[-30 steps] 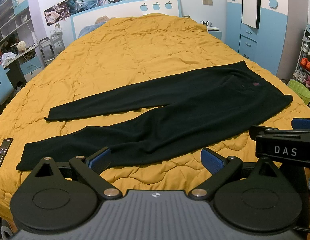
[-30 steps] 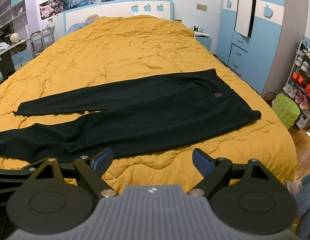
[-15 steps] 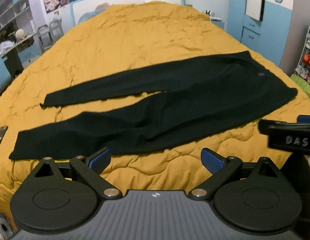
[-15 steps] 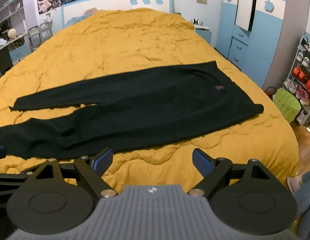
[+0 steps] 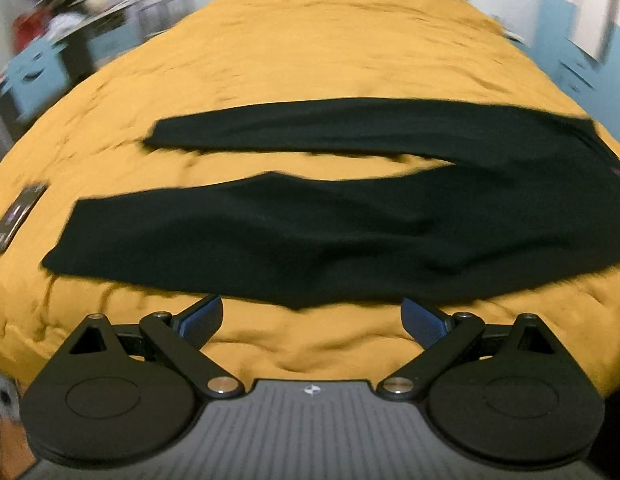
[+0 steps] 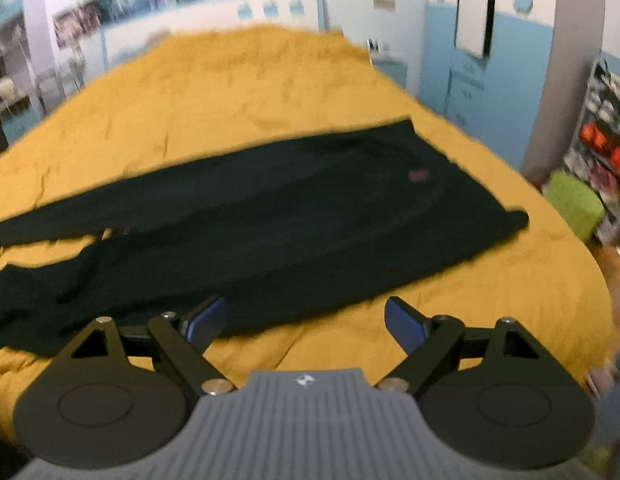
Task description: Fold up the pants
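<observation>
Both grippers hovering with jaws spread wide

The left gripper (image 5: 311, 318) is pointing forward and slightly down, its two blue-padded fingers (image 5: 202, 320) standing far apart and gripping nothing. The right gripper (image 6: 306, 318) is sitting in the same pose, its fingers (image 6: 403, 324) likewise parted and empty. Both views are blurring, so finer detail cannot be told.

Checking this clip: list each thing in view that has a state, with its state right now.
black pants: unfolded, spread flat on the bed, legs apart.
left gripper: open, empty, above the near edge of the pants.
right gripper: open, empty, not touching the pants.
yellow quilt: spread over the bed, wrinkled.
phone: lying flat on the quilt beside the leg ends.
</observation>
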{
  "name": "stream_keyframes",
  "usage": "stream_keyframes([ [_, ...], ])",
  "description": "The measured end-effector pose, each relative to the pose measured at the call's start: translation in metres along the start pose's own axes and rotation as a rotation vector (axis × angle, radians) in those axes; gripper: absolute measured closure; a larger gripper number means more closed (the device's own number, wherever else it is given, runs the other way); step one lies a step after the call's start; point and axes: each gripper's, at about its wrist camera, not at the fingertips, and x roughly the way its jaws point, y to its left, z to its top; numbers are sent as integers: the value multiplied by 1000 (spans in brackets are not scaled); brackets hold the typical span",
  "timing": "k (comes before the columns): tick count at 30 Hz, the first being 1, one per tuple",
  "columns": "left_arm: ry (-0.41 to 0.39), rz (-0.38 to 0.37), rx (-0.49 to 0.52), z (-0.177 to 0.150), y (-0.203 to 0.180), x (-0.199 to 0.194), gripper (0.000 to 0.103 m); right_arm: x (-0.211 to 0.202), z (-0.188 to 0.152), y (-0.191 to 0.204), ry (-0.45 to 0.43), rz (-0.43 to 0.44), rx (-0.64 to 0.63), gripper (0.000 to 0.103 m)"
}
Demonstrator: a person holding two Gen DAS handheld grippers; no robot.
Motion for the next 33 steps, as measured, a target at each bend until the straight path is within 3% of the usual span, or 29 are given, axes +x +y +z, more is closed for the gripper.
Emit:
stream_keyframes([
  [3,5,51,-87,-3,39,10,0,29,3,-37,45,3,72,20],
  [8,9,86,-314,-8,112,22,0,55,15,-108,7,32,261,20],
  [12,-1,20,-513,-11,163,33,0,74,18,-161,-22,61,452,21],
  [15,-18,32,-553,-8,179,43,0,89,16,-191,-16,89,575,35],
  [18,-37,-43,-683,-10,199,50,0,100,12,-211,-30,133,678,42],
  [22,-60,-94,-806,-12,217,63,0,107,6,-225,-54,184,766,47],
  [27,-145,-152,-986,-22,235,67,0,111,2,-231,-74,217,853,54],
  [29,-195,-162,-1041,-29,240,64,8,112,3,-235,-82,225,874,58],
  [31,-212,-138,-1043,-30,241,61,25,113,0,-240,-93,235,903,61],
  [33,-235,-127,-1030,-31,239,58,32,115,0,-243,-106,252,937,61],
])
